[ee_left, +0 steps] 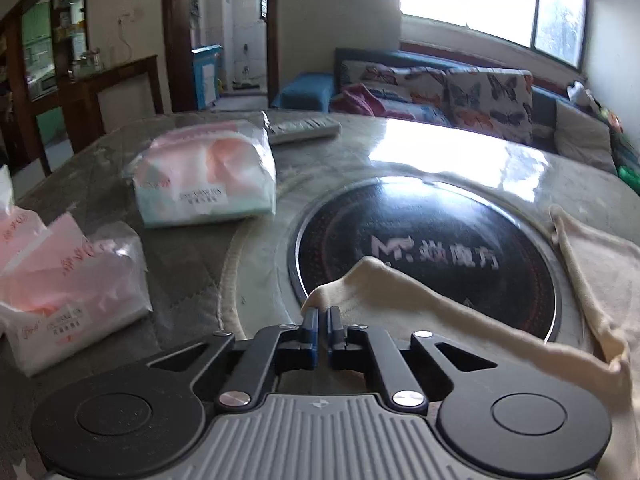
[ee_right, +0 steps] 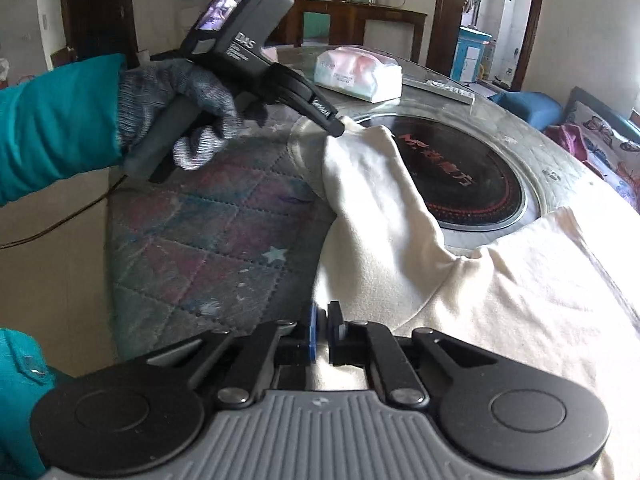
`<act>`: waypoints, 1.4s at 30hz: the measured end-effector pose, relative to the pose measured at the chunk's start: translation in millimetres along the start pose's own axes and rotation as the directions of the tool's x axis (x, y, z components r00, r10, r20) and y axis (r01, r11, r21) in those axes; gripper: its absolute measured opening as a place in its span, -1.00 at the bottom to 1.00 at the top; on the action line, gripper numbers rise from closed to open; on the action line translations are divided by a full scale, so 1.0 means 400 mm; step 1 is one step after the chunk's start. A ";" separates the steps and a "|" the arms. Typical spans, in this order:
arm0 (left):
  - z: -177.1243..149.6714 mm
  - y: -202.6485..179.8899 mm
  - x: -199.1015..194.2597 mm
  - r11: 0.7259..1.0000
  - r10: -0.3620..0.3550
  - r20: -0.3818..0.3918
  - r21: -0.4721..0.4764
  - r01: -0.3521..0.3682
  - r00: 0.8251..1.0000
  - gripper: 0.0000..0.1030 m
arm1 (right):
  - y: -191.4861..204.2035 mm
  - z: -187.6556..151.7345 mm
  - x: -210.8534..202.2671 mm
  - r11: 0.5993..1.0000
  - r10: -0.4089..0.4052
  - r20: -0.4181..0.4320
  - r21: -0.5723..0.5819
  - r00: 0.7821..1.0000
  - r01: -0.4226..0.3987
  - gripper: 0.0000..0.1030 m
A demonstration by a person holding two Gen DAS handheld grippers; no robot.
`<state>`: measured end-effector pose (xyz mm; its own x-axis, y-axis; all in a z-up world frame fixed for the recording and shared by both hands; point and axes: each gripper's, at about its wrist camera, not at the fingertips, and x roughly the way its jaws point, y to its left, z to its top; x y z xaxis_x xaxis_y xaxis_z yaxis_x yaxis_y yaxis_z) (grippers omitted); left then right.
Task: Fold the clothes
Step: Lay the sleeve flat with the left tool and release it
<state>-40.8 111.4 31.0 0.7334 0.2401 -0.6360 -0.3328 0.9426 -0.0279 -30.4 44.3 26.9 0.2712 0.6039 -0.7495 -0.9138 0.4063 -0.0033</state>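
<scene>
A cream garment (ee_left: 440, 308) lies across the round table, its body (ee_right: 500, 300) spread at the right. My left gripper (ee_left: 322, 312) is shut on the tip of one sleeve (ee_left: 360, 276) and holds it just above the black cooktop's near rim. In the right wrist view that same left gripper (ee_right: 339, 127) pinches the sleeve end (ee_right: 372, 184), held by a grey-gloved hand (ee_right: 192, 92) in a teal sleeve (ee_right: 52, 120). My right gripper (ee_right: 322, 314) is shut on the garment's near left edge, over the quilted cover.
A round black cooktop (ee_left: 432, 248) is set in the glass table middle. Two tissue packs (ee_left: 204, 176) (ee_left: 68, 292) and a remote (ee_left: 304, 128) lie to the left and back. A quilted cover (ee_right: 208, 240) drapes the table edge. A sofa (ee_left: 460, 92) stands behind.
</scene>
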 end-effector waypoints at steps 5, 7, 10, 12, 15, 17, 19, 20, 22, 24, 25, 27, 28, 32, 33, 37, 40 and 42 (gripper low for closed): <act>0.011 0.004 -0.028 1.000 -0.014 0.045 -0.006 0.015 0.999 -0.92 | -0.008 -0.011 -0.032 0.998 0.052 0.013 -0.020 0.999 -0.052 -0.86; 0.006 0.003 -0.024 1.000 -0.009 0.030 0.001 0.009 1.000 -0.92 | -0.016 -0.018 -0.032 0.999 0.048 0.021 0.000 0.999 -0.048 -0.82; -0.008 0.016 -0.018 1.000 -0.007 0.000 -0.019 0.007 1.000 -0.85 | -0.035 -0.028 -0.052 0.997 0.048 0.042 0.054 0.998 -0.050 -0.80; -0.017 0.028 -0.021 0.999 -0.007 -0.013 -0.050 0.006 1.000 -0.83 | -0.044 -0.031 -0.066 0.997 0.033 0.054 0.074 0.998 -0.037 -0.79; -0.029 0.038 -0.035 0.995 -0.008 -0.012 -0.098 0.006 1.000 -0.71 | -0.063 -0.036 -0.080 0.995 -0.013 0.050 0.104 0.999 0.007 -0.69; -0.035 0.038 -0.039 0.992 -0.021 -0.023 -0.123 0.018 1.000 -0.38 | -0.080 -0.041 -0.090 0.991 -0.036 0.051 0.133 0.998 0.029 -0.63; -0.041 0.027 -0.037 0.993 -0.009 -0.030 -0.119 0.005 1.000 -0.20 | -0.105 -0.040 -0.092 0.985 -0.071 0.047 0.163 0.996 0.062 -0.63; -0.043 0.020 -0.037 0.994 0.000 -0.026 -0.112 -0.003 1.000 -0.20 | -0.119 -0.037 -0.090 0.980 -0.084 0.043 0.184 0.995 0.075 -0.63; -0.043 0.011 -0.034 0.994 0.001 -0.020 -0.111 -0.003 1.000 -0.34 | -0.149 -0.027 -0.081 0.970 -0.117 0.047 0.218 0.992 0.105 -0.63; -0.045 0.003 -0.030 0.994 -0.009 -0.019 -0.110 0.007 1.000 -0.78 | -0.176 -0.021 -0.072 0.956 -0.156 0.043 0.257 0.987 0.140 -0.63; -0.046 0.000 -0.027 0.994 -0.006 -0.017 -0.109 0.004 1.000 -0.85 | -0.191 -0.018 -0.067 0.947 -0.175 0.039 0.280 0.984 0.157 -0.63; -0.046 0.000 -0.030 0.993 -0.012 -0.013 -0.114 0.011 1.000 -0.93 | -0.223 -0.012 -0.053 0.933 -0.196 0.038 0.313 0.980 0.175 -0.63; -0.046 0.002 -0.032 0.993 -0.016 -0.010 -0.118 0.015 1.000 -0.95 | -0.241 -0.009 -0.044 0.926 -0.209 0.038 0.330 0.977 0.185 -0.63; -0.045 0.007 -0.041 0.991 -0.032 0.000 -0.131 0.032 0.999 -0.96 | -0.296 -0.001 -0.004 0.901 -0.246 0.023 0.374 0.969 0.220 -0.63; -0.045 0.008 -0.043 0.990 -0.036 0.003 -0.134 0.036 0.999 -0.96 | -0.307 0.002 0.010 0.899 -0.248 0.014 0.375 0.969 0.225 -0.63; -0.044 0.013 -0.052 0.988 -0.051 0.013 -0.147 0.053 0.999 -0.94 | -0.330 0.011 0.059 0.892 -0.256 0.007 0.387 0.967 0.233 -0.63; -0.047 0.017 -0.062 0.984 -0.070 0.012 -0.164 0.071 0.997 -0.87 | -0.323 0.023 0.083 0.903 -0.255 0.020 0.363 0.967 0.231 -0.61; -0.049 0.016 -0.071 0.983 -0.067 0.013 -0.172 0.068 0.998 -0.86 | -0.310 0.032 0.089 0.914 -0.253 0.025 0.333 0.967 0.231 -0.59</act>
<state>-75.4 106.1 33.5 0.7617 0.1792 -0.6227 -0.3791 0.9026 -0.2039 96.2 24.3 9.0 0.5010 0.4983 -0.7076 -0.6723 0.7389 0.0444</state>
